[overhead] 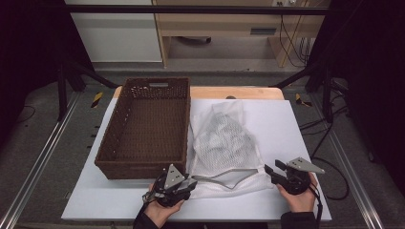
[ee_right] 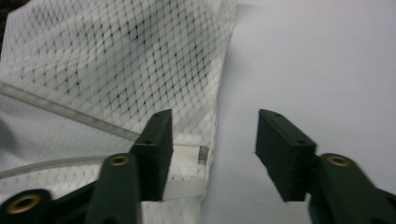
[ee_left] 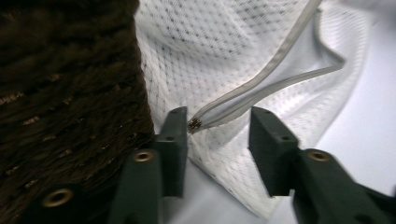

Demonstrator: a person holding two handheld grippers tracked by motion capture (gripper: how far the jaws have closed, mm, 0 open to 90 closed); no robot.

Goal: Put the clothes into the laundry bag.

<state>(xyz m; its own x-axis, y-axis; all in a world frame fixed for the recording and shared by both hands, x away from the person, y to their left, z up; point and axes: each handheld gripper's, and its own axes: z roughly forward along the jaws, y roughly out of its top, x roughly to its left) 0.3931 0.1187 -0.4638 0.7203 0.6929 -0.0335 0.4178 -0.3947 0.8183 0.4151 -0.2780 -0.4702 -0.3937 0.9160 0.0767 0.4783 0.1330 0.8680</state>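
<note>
A white mesh bag (overhead: 224,138) lies flat on the white table top (overhead: 286,119), just right of a brown wicker basket (overhead: 138,169). Its zipper mouth (overhead: 229,177) gapes at the near edge. My left gripper (overhead: 192,182) is open at the bag's near left corner. In the left gripper view the gripper (ee_left: 218,122) has the zipper's end (ee_left: 194,125) between its jaws, untouched, with the basket wall (ee_left: 70,93) close on the left. My right gripper (overhead: 269,171) is open at the near right corner. In its own view the gripper (ee_right: 212,126) straddles the edge of the bag (ee_right: 116,60).
The basket is empty and takes up the table's left half. Bare table top lies right of the bag (ee_right: 317,60) and along the near edge. Black frame posts (overhead: 62,90) and cables (overhead: 329,157) stand beyond the table's sides.
</note>
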